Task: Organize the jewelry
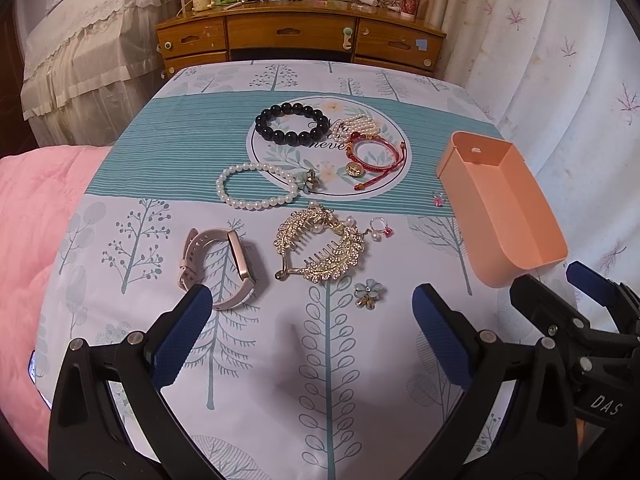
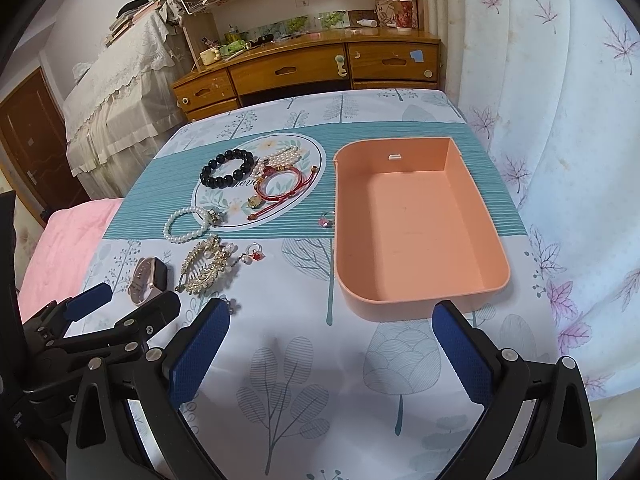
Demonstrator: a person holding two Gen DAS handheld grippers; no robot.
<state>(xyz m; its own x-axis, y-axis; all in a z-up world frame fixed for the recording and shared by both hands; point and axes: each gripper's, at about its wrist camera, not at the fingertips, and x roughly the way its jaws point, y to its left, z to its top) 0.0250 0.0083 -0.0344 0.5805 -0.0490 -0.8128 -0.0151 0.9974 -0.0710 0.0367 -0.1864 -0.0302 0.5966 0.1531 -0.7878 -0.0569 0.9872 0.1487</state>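
**Both tongs spread wide above cloth; jewelry loose, tray empty**

Left gripper [image 1: 312,320]: jaws wide apart, blue pads facing each other, nothing between them. It hangs over the near part of the tree-print tablecloth [image 1: 256,360]. Its left pad [image 1: 182,332] overlaps the near end of the pink smart band [image 1: 218,266] in the left wrist view; contact cannot be told.

Right gripper [image 2: 332,344]: jaws also wide apart, holding nothing, hanging just short of the near wall of the peach tray [image 2: 416,224]. In the left wrist view it shows at the right edge [image 1: 560,284], close to the tray's near corner [image 1: 504,208].

Tray: open-topped, rectangular with rounded near corners, on the right half of the cloth. Its interior holds nothing.

Jewelry, all on the cloth left of the tray:
- Black bead bracelet [image 1: 291,125] at the far side, on the round printed medallion.
- Pearl cluster [image 1: 362,124] just right of it, touching the red cord bracelet [image 1: 374,152], which carries a small gold charm [image 1: 353,169].
- White pearl bracelet [image 1: 258,186] with a flower clasp, on the teal stripe.
- Gold leaf hair comb [image 1: 320,248] near centre, teeth showing.
- Small ring with red bead [image 1: 380,228] just right of the comb.
- Pink-stone ring [image 1: 438,200] just beside the tray's left wall.
- Blue flower brooch [image 1: 369,294] nearest the left gripper, apart from the comb.

Background: wooden dresser [image 1: 296,36] beyond the table, pink blanket [image 1: 36,240] at left.
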